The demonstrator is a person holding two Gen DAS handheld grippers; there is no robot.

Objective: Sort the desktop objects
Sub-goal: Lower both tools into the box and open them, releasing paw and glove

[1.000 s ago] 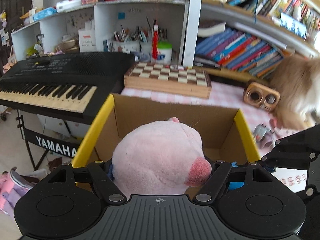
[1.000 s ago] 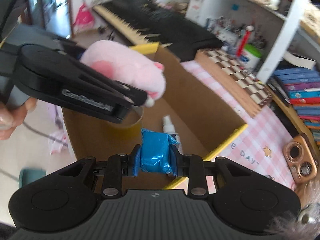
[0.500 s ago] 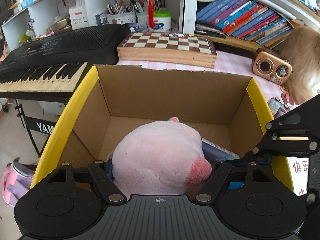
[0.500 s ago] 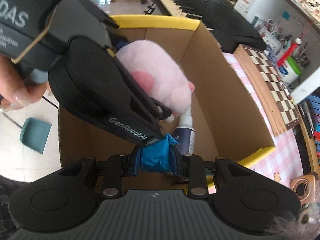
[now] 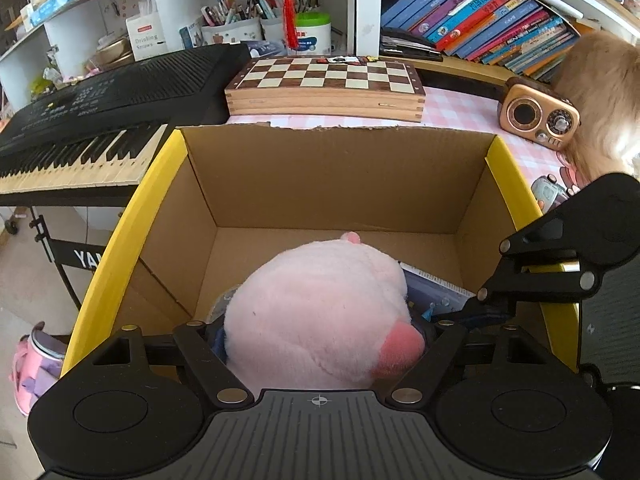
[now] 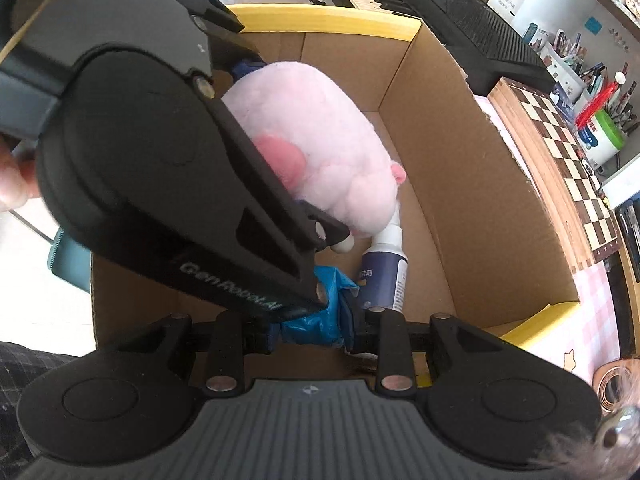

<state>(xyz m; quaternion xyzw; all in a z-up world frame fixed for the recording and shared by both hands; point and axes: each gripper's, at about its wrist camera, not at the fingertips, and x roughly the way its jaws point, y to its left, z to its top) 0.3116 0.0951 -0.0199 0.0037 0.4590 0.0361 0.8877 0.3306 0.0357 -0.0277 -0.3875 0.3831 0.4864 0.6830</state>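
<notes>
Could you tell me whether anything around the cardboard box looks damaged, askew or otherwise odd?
One small thing: the far top edge of the brown cardboard box with yellow-taped rims is ragged, as if a flap was torn off. Inside, the white and navy spray bottle lies on its side on the floor. No spill is visible.

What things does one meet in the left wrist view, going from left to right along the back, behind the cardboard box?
Black keyboard → wooden chessboard → small copper-coloured radio → tan furry thing at the right edge.

"GenRobotAI" on left hand-held gripper point(image 6: 320, 240), "YA" on keyboard stand point(image 5: 86, 258)
</notes>
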